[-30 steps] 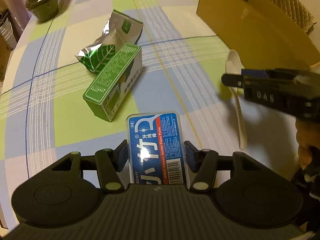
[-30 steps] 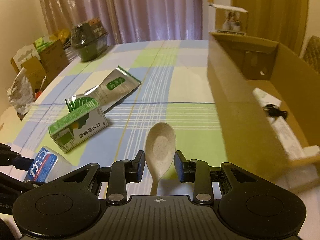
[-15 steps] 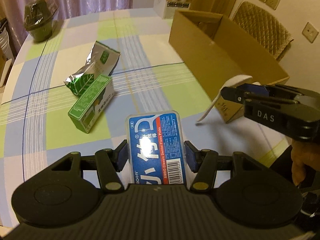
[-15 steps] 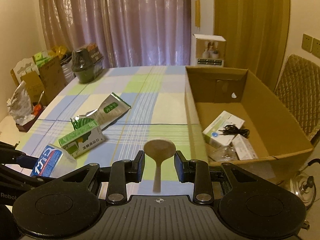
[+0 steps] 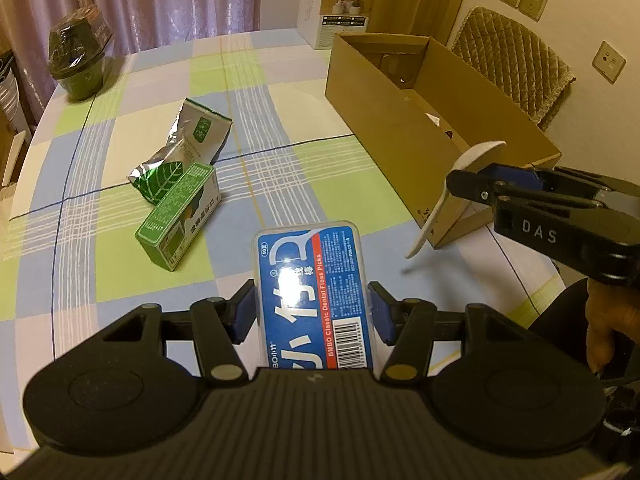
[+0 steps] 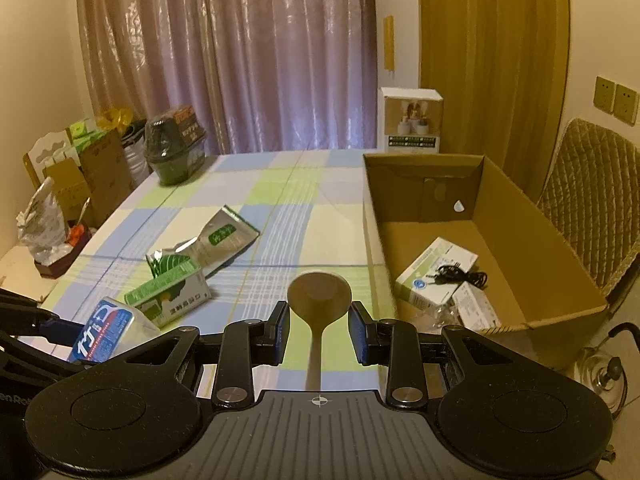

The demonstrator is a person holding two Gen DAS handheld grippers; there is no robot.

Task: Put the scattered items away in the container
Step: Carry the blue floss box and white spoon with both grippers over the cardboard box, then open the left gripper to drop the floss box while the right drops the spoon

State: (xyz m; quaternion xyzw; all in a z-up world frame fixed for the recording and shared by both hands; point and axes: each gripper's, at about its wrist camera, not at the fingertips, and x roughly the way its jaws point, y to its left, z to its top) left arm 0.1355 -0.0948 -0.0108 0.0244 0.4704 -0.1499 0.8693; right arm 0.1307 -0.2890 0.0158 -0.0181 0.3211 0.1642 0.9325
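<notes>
Since a second before, both claws had risen off the checked tablecloth (image 5: 280,92), so the cardboard box (image 6: 540,240) now showed its open inside ahead and to the right of the right gripper (image 6: 319,330), where earlier only its side wall showed. The right gripper pinched a pale spoon (image 6: 320,296) by the neck, bowl forward and tilted up, handle trailing back below. The left gripper (image 5: 312,312) was pressed on a blue floss-pick case (image 5: 312,292), which stood out ahead between its pads. The box's near long wall lay just right of the spoon, and the right gripper hung above its top edge with open air over the box. Ahead and left of both claws, on the cloth, a green carton (image 5: 178,216) lay touching a silver-green pouch (image 5: 188,148), with bare cloth between them and the box. Inside the box lay a white-and-green packet (image 6: 436,272) with a black cable (image 6: 460,278) on it and a smaller white packet (image 6: 476,308) beside.
</notes>
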